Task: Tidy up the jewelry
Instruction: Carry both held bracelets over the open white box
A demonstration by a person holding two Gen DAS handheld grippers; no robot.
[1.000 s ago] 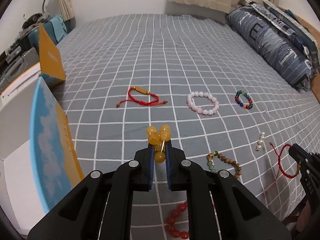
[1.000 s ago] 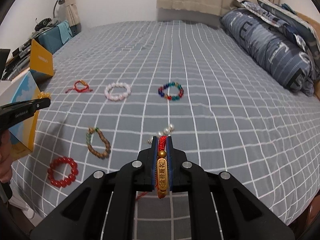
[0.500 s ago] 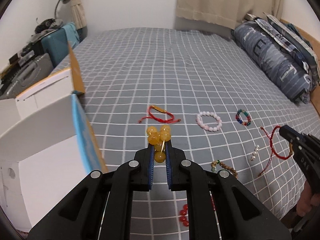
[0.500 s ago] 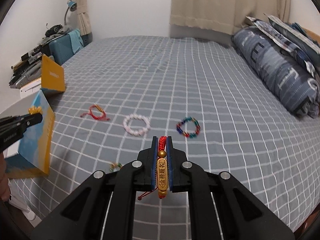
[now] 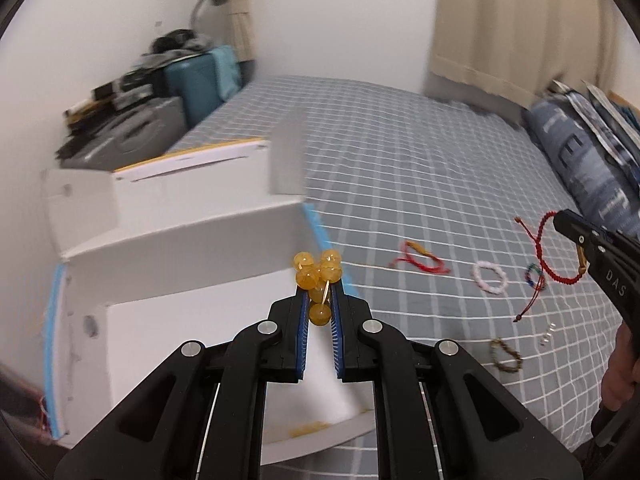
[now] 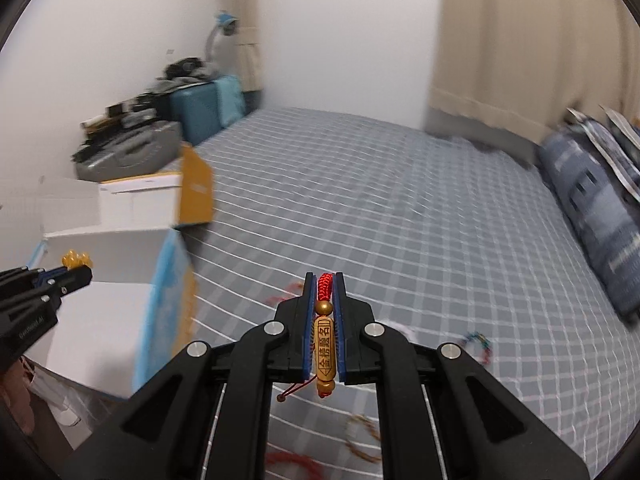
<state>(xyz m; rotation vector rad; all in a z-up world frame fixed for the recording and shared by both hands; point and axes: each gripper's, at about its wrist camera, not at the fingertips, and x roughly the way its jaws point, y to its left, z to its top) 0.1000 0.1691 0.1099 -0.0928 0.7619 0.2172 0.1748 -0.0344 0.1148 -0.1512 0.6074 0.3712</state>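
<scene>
My left gripper (image 5: 319, 300) is shut on a yellow bead bracelet (image 5: 318, 272) and holds it over the open white box (image 5: 168, 320) at the bed's left edge. My right gripper (image 6: 324, 292) is shut on a red cord bracelet with a gold charm (image 6: 323, 340), held above the bed. That bracelet (image 5: 554, 256) dangles from the right gripper at the right of the left wrist view. On the grey checked bedspread (image 5: 420, 184) lie a red cord bracelet (image 5: 420, 260), a pink bead bracelet (image 5: 490, 278), a multicolour bracelet (image 5: 535, 276), a brown bead bracelet (image 5: 506, 354) and small pearls (image 5: 549, 334).
The box has blue and yellow printed flaps (image 6: 196, 188). Suitcases and clutter (image 5: 160, 92) stand left of the bed by the wall. A blue-grey pillow (image 5: 588, 168) lies at the far right. Curtains (image 5: 520, 20) hang behind the bed. A red bead bracelet (image 6: 292, 460) lies near the bed's front edge.
Both grippers have risen and swung left toward the box, each keeping its bracelet. The left gripper now hangs over the open box instead of over the bedspread.
</scene>
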